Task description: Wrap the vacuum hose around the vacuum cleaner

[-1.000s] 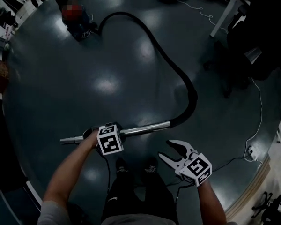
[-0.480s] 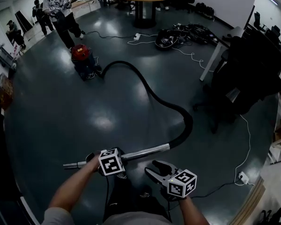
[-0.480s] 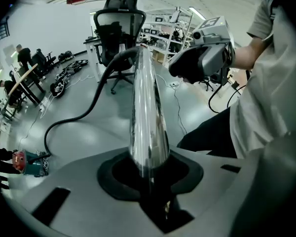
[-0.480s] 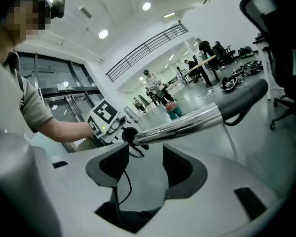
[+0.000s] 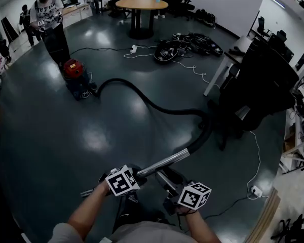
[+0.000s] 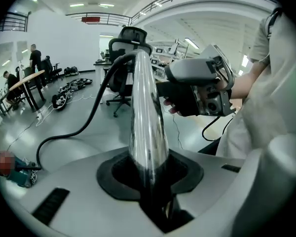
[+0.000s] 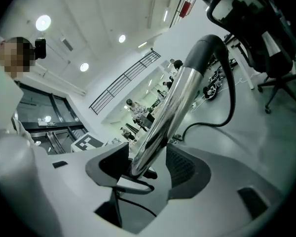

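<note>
Down low in the head view: metal tube [image 5: 164, 163], chrome, straight, bright along its length, tilted up toward the right and held clear of the floor [image 5: 91, 140].

Joined at its upper end to the vacuum hose [image 5: 142, 100]: thick, matt black. Arches up from the tube end beside the office chair [image 5: 258, 80], bends back left, then lies on the floor in one long loose curve across to the vacuum cleaner [image 5: 75, 75]. Not wound round the cleaner anywhere; stretched out over the open floor.

Vacuum cleaner: small and squat, red top, darker body. Standing on the floor at upper left, well apart from both claws. Person [image 5: 48, 14] standing just behind it.

Left claw [image 5: 133, 172]: closed on the tube partway along. In the left gripper view, dark pads snug against the chrome on both sides, hose trailing away to the left beyond.

Right claw [image 5: 163, 176]: open, just beside the left one, farther up the tube. In the right gripper view, tube passing between the jaws with a gap showing at the pads, not clamped.
</note>
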`<state>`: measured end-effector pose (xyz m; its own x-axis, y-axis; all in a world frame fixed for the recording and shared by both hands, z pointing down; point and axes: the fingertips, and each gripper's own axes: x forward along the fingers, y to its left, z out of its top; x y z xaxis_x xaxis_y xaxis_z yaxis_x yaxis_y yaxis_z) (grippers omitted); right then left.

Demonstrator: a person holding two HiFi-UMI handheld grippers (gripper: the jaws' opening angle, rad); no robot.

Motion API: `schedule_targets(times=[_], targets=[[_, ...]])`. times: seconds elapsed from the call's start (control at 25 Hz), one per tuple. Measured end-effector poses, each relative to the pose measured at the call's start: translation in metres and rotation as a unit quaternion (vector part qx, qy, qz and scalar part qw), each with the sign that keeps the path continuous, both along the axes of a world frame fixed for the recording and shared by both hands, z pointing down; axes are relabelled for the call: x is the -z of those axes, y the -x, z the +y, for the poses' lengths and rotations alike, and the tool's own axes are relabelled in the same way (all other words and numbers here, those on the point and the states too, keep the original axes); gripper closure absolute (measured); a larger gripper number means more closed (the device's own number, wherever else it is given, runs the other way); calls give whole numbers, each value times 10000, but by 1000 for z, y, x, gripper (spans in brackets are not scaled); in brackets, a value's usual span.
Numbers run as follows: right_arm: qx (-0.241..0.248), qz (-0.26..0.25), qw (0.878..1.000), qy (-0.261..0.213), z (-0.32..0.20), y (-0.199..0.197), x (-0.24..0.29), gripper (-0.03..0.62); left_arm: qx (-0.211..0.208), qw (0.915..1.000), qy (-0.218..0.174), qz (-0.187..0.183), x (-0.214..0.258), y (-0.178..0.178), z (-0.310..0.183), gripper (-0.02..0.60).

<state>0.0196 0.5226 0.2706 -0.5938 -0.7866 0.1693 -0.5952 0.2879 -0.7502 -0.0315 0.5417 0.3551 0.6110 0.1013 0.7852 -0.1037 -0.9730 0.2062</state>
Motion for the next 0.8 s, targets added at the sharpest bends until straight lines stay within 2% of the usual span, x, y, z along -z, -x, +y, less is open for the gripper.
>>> schedule_targets(times=[0.16,0.28,0.32,0.48,0.64,0.8], targets=[[-369,0,9992,-170,-43,15,23,376,133,9986,197,477,23,11,-33,462],[-621,-161,9976,-246,-71,29,36,376,112,9974,231,675,36,25,-52,461],[-676,-196,9971,-274,-81,33,40,350,81,9971,214,729,39,28,-59,460],[-842,-325,9954,-332,-123,36,46,338,-4,9950,312,946,46,23,-82,457],[-926,-478,9939,-358,-149,38,49,338,-32,9938,396,1037,48,18,-87,456],[-929,-493,9935,-439,-173,36,50,341,-11,9947,211,1005,47,14,-98,456]])
